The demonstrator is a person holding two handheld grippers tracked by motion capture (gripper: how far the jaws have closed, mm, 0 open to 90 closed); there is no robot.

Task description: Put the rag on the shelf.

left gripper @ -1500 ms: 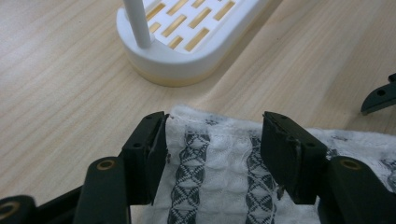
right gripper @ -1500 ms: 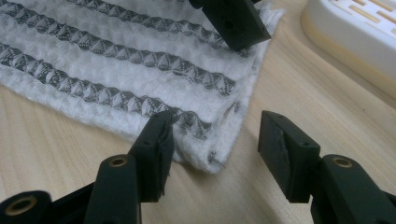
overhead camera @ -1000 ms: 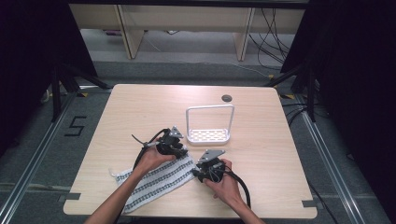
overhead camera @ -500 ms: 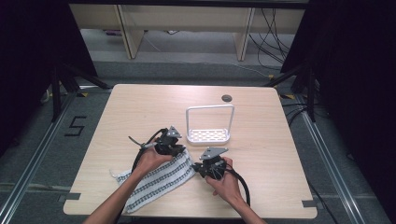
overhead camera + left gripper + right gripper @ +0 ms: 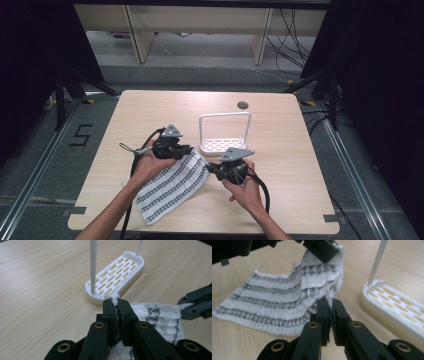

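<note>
Both my grippers are clamped on the striped cloth [image 5: 172,187]: my left gripper [image 5: 117,305] pinches one top corner, my right gripper [image 5: 329,305] the other. The white rack [image 5: 225,131] stands just beyond, its bar running parallel to the held edge, roughly between my hands

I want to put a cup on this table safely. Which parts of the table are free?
Free: the far-left table corner, the right side past the white rack, and the near-right edge. Crowded: the middle and near-left, where both hand-held grippers grip the striped cloth beside the rack.
</note>
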